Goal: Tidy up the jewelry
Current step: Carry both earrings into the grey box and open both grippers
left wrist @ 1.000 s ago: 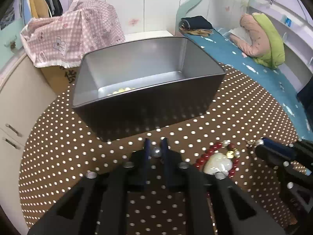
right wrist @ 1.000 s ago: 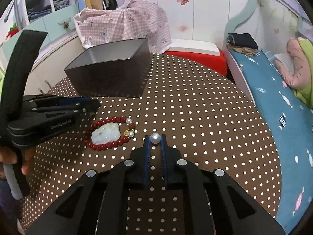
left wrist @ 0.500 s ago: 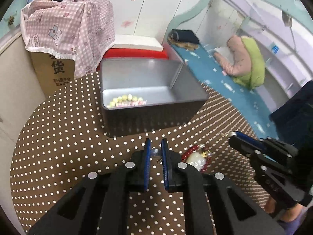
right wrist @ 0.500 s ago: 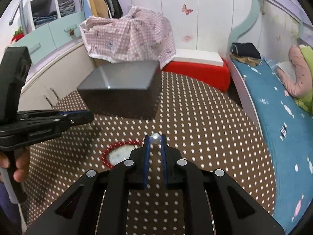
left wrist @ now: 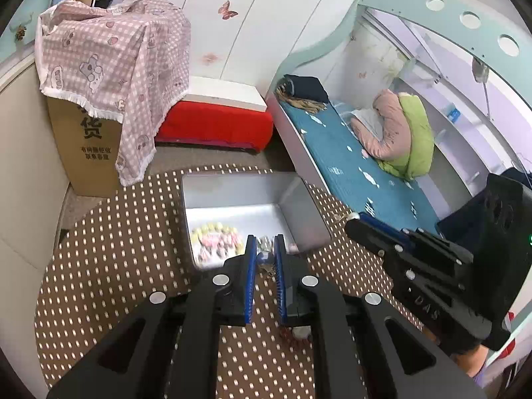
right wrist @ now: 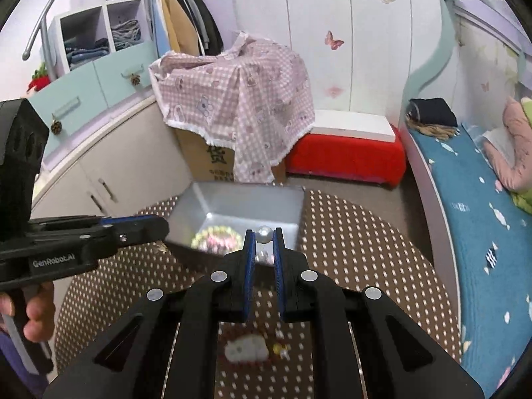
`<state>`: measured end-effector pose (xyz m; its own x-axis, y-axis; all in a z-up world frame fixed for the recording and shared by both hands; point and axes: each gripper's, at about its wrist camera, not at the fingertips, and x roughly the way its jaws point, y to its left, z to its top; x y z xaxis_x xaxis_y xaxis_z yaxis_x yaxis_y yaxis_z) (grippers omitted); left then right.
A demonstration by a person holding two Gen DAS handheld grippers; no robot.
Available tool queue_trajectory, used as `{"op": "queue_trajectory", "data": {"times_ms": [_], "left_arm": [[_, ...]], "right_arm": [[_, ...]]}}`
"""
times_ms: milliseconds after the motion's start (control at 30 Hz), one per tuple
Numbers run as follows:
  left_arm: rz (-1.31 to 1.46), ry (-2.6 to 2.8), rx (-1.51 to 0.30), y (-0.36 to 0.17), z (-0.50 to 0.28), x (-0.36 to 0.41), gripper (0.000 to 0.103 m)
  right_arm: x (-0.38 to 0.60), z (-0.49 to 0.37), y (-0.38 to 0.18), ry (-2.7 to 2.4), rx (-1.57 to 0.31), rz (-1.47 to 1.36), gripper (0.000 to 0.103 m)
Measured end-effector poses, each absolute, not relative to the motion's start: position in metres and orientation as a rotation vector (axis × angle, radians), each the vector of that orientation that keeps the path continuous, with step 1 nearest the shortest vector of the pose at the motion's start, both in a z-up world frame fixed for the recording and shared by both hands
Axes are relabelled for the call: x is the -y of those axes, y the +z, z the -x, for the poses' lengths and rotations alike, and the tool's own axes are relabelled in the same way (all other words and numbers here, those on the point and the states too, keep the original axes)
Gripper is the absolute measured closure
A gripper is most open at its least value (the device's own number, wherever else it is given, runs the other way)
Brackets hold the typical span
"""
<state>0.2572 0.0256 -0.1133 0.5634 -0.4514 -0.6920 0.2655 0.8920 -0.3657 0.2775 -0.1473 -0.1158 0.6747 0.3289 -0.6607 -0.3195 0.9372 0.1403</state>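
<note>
A grey metal tin (left wrist: 232,196) (right wrist: 239,199) stands on the brown dotted table (left wrist: 99,249) and holds a yellow and pink bead bracelet (left wrist: 216,237) (right wrist: 216,237). My left gripper (left wrist: 265,256) is shut on a pearl earring (left wrist: 264,258) above the tin's near edge. My right gripper (right wrist: 264,236) is shut on a second pearl earring (right wrist: 264,232), also held over the tin. The red bead bracelet with a white jade pendant (right wrist: 246,350) lies on the table below the right gripper; only a bit of it shows under the left gripper (left wrist: 299,334).
The right gripper's body (left wrist: 415,266) is to the right in the left wrist view; the left one (right wrist: 83,242) is at the left in the right wrist view. Beyond the table are a cloth-covered cardboard box (left wrist: 93,139), a red bench (left wrist: 212,123) and a bed (left wrist: 349,166).
Both grippers have risen and moved forward with their pearl earrings, from beside the red bracelet to over the tin. The tin's inside has come into view from above.
</note>
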Motion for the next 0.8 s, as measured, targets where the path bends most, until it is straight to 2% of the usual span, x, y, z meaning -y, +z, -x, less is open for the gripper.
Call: {"op": "queue_trajectory", "data": {"times_ms": [333, 800], "left_arm": [[0.173, -0.351, -0.921, -0.134, -0.297, -0.022, 0.094], [0.174, -0.341, -0.967, -0.157, -0.306, -0.021, 0.093]], "right_arm": [[0.126, -0.312, -0.14, 0.377, -0.807, -0.01, 0.092], [0.122, -0.318, -0.159, 0.376, -0.841, -0.012, 0.092]]}}
